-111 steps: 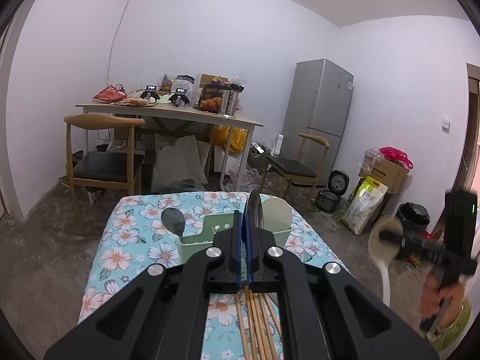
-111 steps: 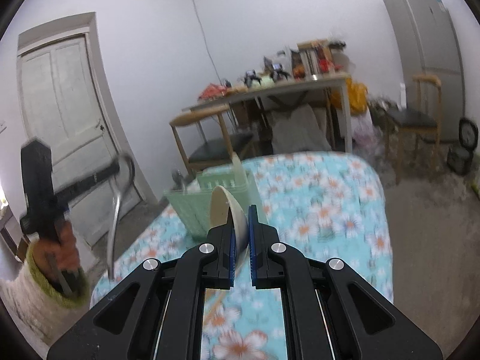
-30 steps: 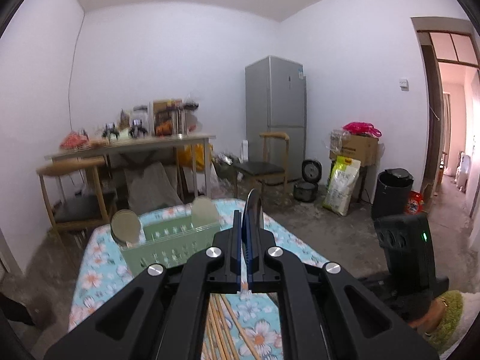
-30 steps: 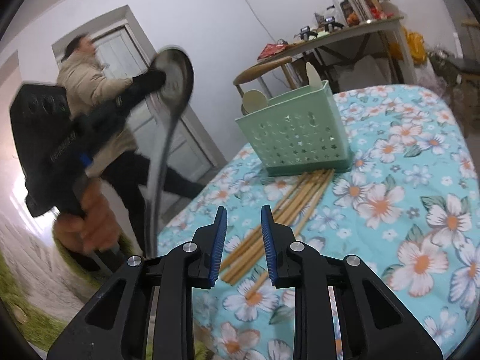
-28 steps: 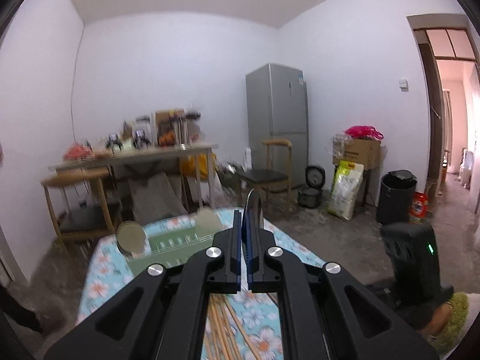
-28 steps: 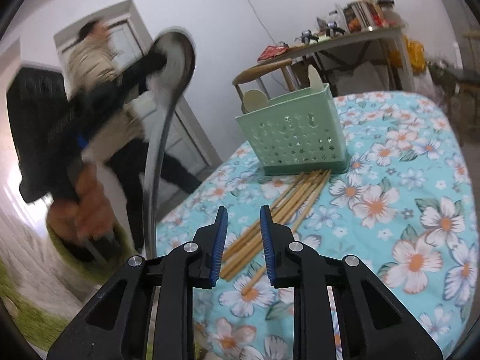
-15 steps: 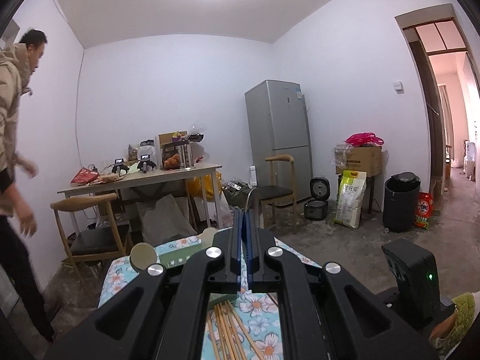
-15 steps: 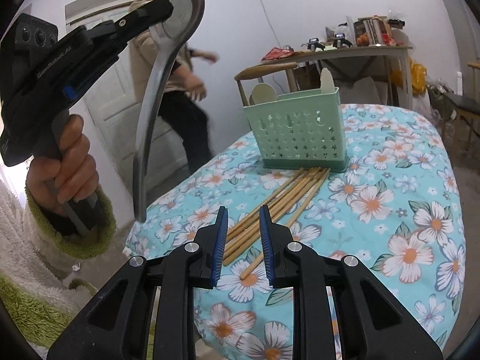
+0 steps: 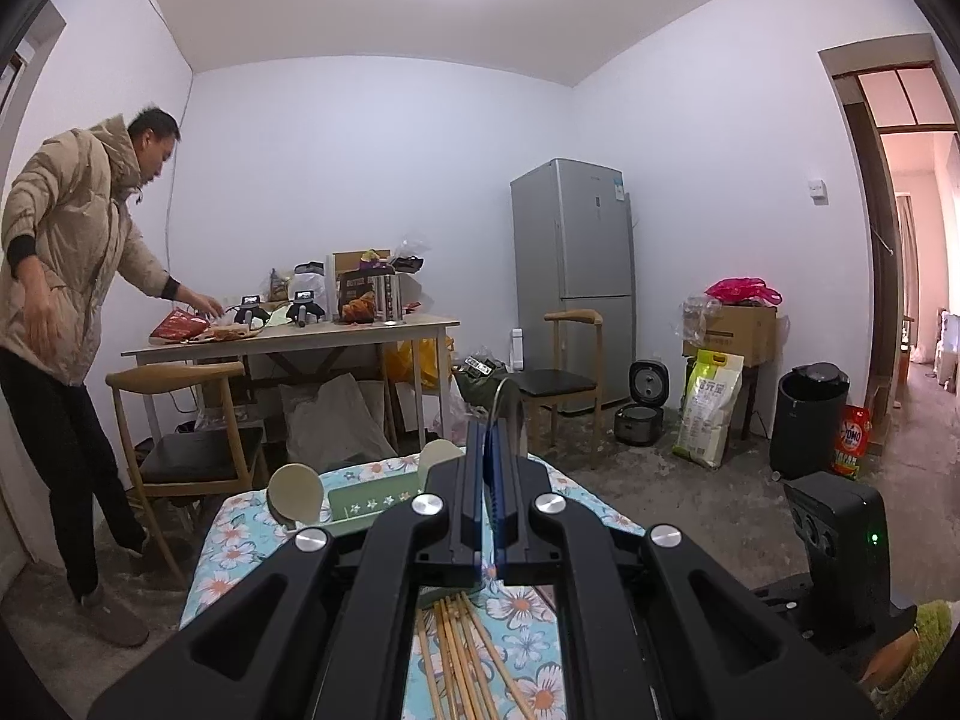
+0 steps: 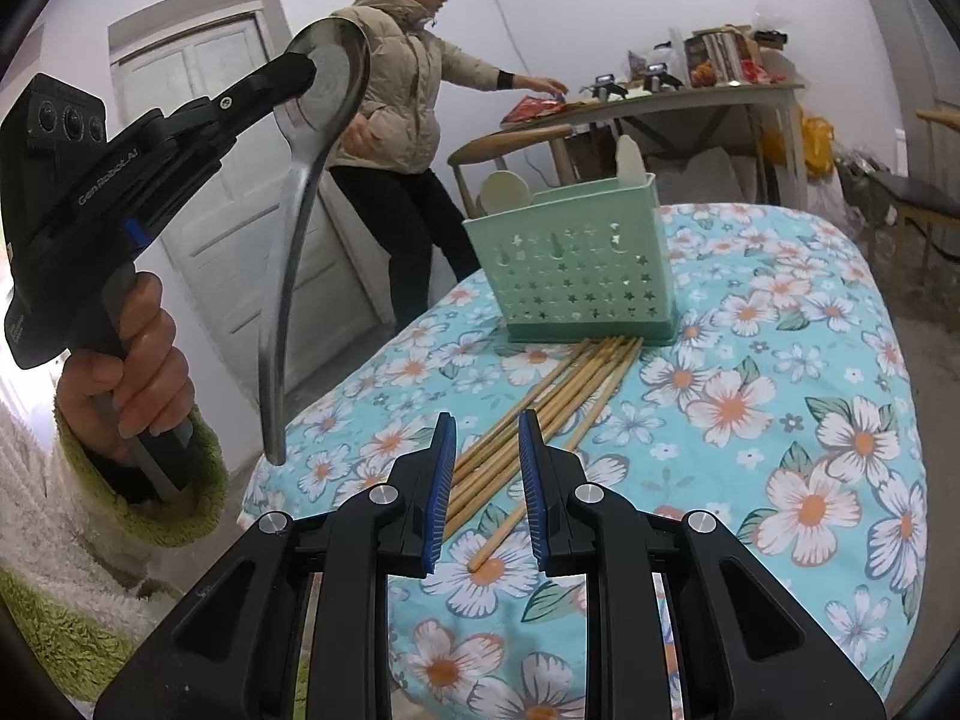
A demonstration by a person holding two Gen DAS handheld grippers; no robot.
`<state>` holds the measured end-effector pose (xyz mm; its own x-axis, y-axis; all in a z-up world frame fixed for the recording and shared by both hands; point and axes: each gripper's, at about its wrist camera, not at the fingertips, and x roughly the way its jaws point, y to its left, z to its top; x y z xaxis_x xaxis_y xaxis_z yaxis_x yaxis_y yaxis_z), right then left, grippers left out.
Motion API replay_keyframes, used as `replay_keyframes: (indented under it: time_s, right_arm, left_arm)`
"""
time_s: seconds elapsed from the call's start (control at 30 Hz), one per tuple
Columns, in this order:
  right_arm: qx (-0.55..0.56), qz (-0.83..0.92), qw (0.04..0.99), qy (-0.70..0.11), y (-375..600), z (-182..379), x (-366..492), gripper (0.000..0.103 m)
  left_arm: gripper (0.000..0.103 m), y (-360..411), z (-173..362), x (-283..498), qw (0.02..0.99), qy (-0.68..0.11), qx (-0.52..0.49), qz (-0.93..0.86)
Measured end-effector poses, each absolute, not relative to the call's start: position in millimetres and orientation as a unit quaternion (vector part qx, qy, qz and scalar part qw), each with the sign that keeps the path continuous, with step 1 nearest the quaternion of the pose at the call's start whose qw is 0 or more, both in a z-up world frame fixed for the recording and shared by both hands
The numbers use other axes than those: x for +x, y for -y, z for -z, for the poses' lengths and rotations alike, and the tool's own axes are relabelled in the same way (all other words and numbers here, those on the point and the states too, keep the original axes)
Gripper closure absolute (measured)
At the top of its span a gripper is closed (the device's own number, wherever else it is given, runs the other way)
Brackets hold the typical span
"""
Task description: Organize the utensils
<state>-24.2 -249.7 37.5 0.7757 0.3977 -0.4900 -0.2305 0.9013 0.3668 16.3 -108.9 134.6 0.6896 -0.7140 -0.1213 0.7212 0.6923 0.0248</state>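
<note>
My left gripper [image 9: 489,438] is shut on the bowl of a metal spoon [image 9: 510,414]. The right wrist view shows that left gripper [image 10: 300,69] held high at the left, with the metal spoon [image 10: 288,276] hanging handle down beside the table edge. My right gripper [image 10: 485,420] stands open and empty just above a bundle of wooden chopsticks [image 10: 558,384] on the floral tablecloth [image 10: 780,390]. Behind the chopsticks stands a green perforated caddy [image 10: 576,264] holding two beige spoons [image 10: 505,192] [image 10: 630,159]. The caddy [image 9: 366,501] and chopsticks [image 9: 462,660] are partly hidden behind my left fingers.
A person in a beige jacket [image 9: 66,276] leans over a cluttered wooden table [image 9: 288,342] at the back. Wooden chairs [image 9: 180,420], a grey fridge [image 9: 570,282], boxes and bags stand around the room. A white door [image 10: 228,180] is at the left.
The right gripper, earlier shut on a beige spoon, is now open and empty over the chopsticks. The left gripper has tilted upward with the metal spoon. A person has walked to the back table.
</note>
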Motion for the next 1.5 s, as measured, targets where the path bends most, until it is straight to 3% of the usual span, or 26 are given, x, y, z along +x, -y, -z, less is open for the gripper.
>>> replay_keyframes:
  time_s: [0.37, 0.63, 0.8, 1.13, 1.5]
  right_arm:
    - [0.177, -0.135, 0.929, -0.294, 268.9, -29.7, -20.4, 0.082]
    - [0.193, -0.128, 0.928, -0.291, 276.6, -26.9, -19.7, 0.082]
    - [0.203, -0.127, 0.926, -0.292, 282.1, -22.0, -18.4, 0.082]
    - [0.233, -0.119, 0.918, -0.297, 303.9, -9.9, -15.8, 0.082]
    - [0.238, -0.122, 0.915, -0.303, 303.3, -3.4, -12.5, 0.082]
  left_arm:
    - [0.101, 146.2, -148.0, 39.5, 0.925, -0.001, 0.049, 0.376]
    - [0.101, 169.9, -189.1, 74.9, 0.938, 0.084, 0.058, 0.331]
    - [0.101, 184.6, -205.5, 113.1, 0.948, 0.098, 0.034, 0.299]
    - [0.101, 238.8, -166.5, 180.7, 0.966, 0.059, 0.061, 0.246]
    - [0.101, 254.4, -121.6, 196.9, 0.968, 0.040, 0.094, 0.228]
